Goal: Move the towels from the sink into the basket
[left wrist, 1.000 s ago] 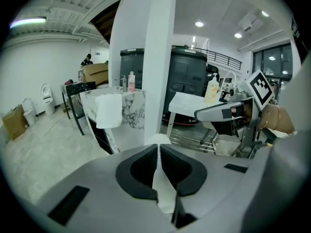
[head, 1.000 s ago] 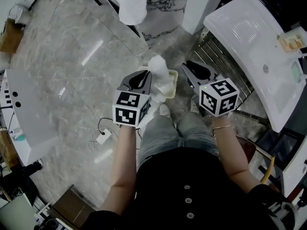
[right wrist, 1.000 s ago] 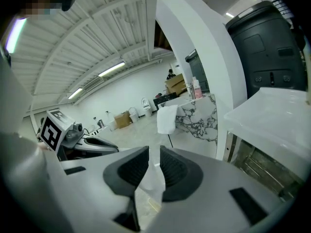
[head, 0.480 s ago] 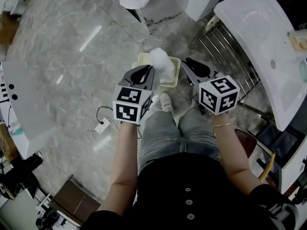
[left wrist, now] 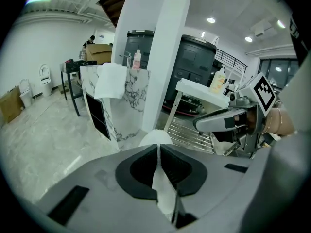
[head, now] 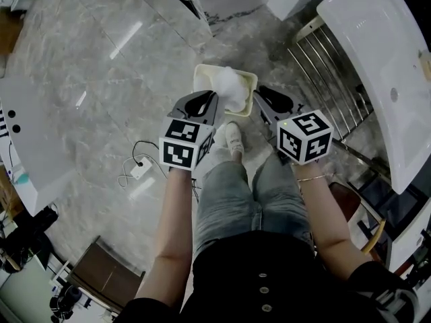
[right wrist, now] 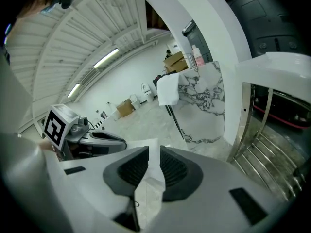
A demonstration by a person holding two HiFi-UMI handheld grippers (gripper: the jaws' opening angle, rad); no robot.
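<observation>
Holding one white towel (head: 231,86) above the cream basket (head: 199,74) at upper centre of the head view, both grippers share the load. The left gripper (head: 206,99) has its jaws pressed together on a fold of the cloth. The right gripper (head: 266,94) shows a narrow gap with a strip of the same towel pinched in it.

Judged step: delivery into the basket, release not yet made. The next move calls for lowering both grippers and parting both sets of jaws together, so that the cloth falls inside the rim and does not drape over it.

The sink (head: 377,52) lies at the right edge, well apart from the basket. Its visible part shows no towel, and the rest is cut off.

A metal rack (head: 333,86) stands between sink and basket. A shoe (head: 232,138) sits just below the basket. A cable (head: 135,170) lies on the floor at left centre. Nothing is seen between towel and basket.
</observation>
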